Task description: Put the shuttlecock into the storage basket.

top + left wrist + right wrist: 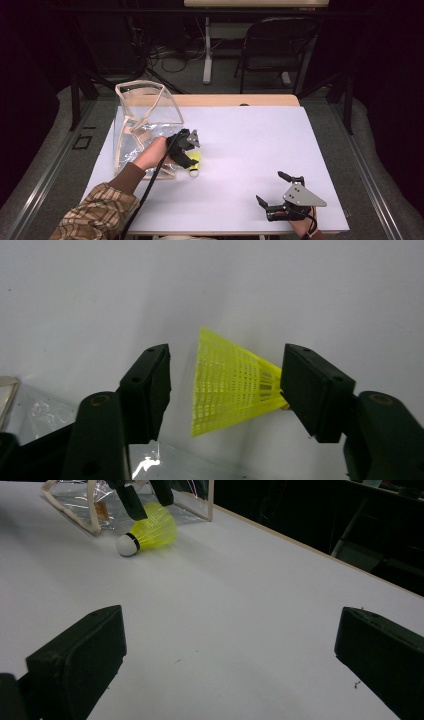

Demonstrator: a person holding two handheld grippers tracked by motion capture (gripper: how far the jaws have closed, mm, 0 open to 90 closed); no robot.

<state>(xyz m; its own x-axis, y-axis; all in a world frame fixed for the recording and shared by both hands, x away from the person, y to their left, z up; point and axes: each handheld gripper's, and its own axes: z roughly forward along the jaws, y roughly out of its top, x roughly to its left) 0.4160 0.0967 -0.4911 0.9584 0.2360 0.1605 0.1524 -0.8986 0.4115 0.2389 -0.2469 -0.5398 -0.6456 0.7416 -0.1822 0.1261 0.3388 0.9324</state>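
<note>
A yellow mesh shuttlecock [195, 158] with a white cork tip lies on its side on the white table [250, 145]. My left gripper [189, 156] points down over it, jaws open on either side. In the left gripper view the shuttlecock [230, 385] sits between the jaws: the right jaw is at its narrow end, and the left jaw stands a little off the wide skirt. My right gripper [271, 187] rests open near the front right of the table with nothing between its jaws. From the right gripper view [230, 630] the shuttlecock [150, 532] lies far off under the left gripper [147, 497].
A clear plastic bag with beige trim [145, 120] stands open just left of the shuttlecock, close behind my left hand. A wooden strip runs along the table's far edge [225, 100]. A dark chair [275, 45] and cables sit beyond the table.
</note>
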